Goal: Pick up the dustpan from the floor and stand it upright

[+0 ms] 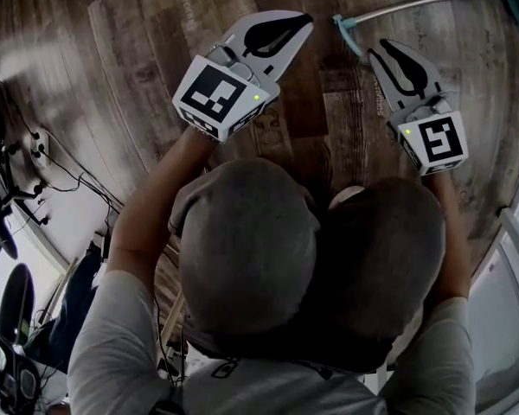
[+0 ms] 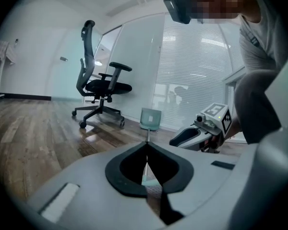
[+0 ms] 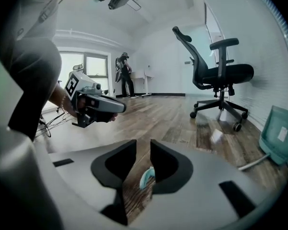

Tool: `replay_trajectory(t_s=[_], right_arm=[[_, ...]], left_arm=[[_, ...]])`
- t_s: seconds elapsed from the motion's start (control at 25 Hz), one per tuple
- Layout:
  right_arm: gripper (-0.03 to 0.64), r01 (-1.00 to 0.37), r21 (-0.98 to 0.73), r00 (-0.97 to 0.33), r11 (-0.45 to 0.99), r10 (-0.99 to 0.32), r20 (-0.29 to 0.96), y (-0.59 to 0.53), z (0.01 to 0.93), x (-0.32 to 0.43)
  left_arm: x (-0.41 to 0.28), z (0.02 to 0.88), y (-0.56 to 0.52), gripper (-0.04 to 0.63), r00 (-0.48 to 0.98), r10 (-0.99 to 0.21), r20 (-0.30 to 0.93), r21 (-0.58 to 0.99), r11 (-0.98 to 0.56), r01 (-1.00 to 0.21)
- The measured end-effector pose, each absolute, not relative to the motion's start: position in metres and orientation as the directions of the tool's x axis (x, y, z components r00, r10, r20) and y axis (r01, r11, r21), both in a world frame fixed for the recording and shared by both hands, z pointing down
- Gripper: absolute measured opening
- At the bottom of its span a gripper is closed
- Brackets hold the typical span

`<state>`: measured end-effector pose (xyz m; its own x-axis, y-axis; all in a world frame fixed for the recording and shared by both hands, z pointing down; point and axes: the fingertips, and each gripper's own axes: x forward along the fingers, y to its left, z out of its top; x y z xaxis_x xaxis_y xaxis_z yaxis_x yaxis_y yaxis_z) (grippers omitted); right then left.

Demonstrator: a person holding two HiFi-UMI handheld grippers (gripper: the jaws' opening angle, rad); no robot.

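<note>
Hovering w/ R tongs (image 3: 143, 145) parted, empty, just above teal handle tip (image 3: 146, 176) – prob. lining up grab. Holding L tongs (image 2: 147, 145) shut, empty, alongside. Down on floor (image 3: 173, 114) ahead: dustpan (image 3: 280, 134), pan end farthest, not yet upright.

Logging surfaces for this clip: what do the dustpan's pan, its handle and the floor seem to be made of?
Pan: teal, matte, evenly coloured, likely moulded plastic. Handle: thin, silvery, with a bright sheen, probably metal tube; its teal end grip looks plastic. Floor: brown planks with grain and glossy reflections, wood or wood-look laminate.
</note>
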<state>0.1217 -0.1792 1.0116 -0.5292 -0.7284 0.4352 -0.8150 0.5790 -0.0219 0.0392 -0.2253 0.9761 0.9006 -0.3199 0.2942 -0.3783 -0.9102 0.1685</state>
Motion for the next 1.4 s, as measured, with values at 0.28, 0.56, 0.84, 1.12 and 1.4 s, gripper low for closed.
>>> replay_trajectory(t_s=[0.28,0.56,0.84,1.12,1.4], right_arm=[[0.094,-0.817,-0.044,-0.521,0.575,-0.703,0.484,-0.169,1.071,0.111],[0.135,-0.838,-0.043,-0.485,0.544,-0.707,0.515,-0.177,1.116,0.109],[0.133,-0.845,-0.047,-0.473,0.533,-0.704,0.529,-0.185,1.139,0.106],[0.060,-0.848,-0.021,-0.440,0.529,-0.683,0.583,-0.180,1.150,0.110],[0.058,-0.851,-0.028,-0.444,0.525,-0.690,0.572,-0.183,1.135,0.110]], left_arm=[[0.048,1.025,-0.195,0.003,0.897,-0.272,0.348,0.180,-0.920,-0.348],[0.046,1.062,-0.180,0.003,0.890,-0.250,0.382,0.220,-0.910,-0.351],[0.043,1.080,-0.178,0.003,0.883,-0.255,0.395,0.238,-0.899,-0.367],[0.035,1.080,-0.180,0.003,0.880,-0.266,0.394,0.243,-0.893,-0.379],[0.030,1.076,-0.185,0.003,0.867,-0.280,0.413,0.215,-0.895,-0.392]])
